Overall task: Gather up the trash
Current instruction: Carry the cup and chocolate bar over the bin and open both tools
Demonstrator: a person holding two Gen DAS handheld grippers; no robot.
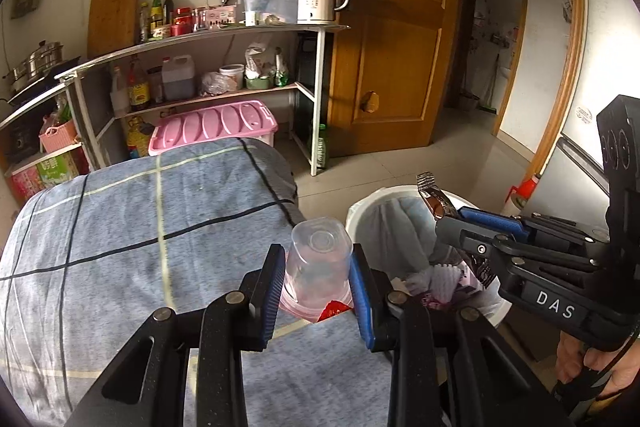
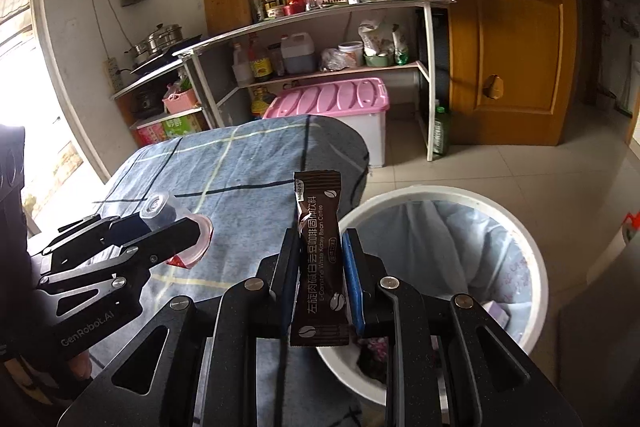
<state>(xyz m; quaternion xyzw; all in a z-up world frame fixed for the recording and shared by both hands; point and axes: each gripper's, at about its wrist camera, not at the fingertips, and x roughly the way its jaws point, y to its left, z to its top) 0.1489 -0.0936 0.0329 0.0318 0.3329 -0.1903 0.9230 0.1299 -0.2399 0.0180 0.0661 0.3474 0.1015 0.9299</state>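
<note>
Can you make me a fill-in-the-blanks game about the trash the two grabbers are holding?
1. The left gripper is shut on a clear plastic ____.
2. The right gripper is shut on a brown ____ sachet.
3. The white trash bin stands on the floor beside the ____-covered table.
4. The storage box under the shelf has a ____ lid.

Missing words: cup; coffee; cloth; pink

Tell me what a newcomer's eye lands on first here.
A brown coffee sachet stands pinched upright in the right claw, over the near rim of the white lined trash bin. Beside it, the left claw grips an upturned clear plastic cup over the blue checked cloth.
</note>
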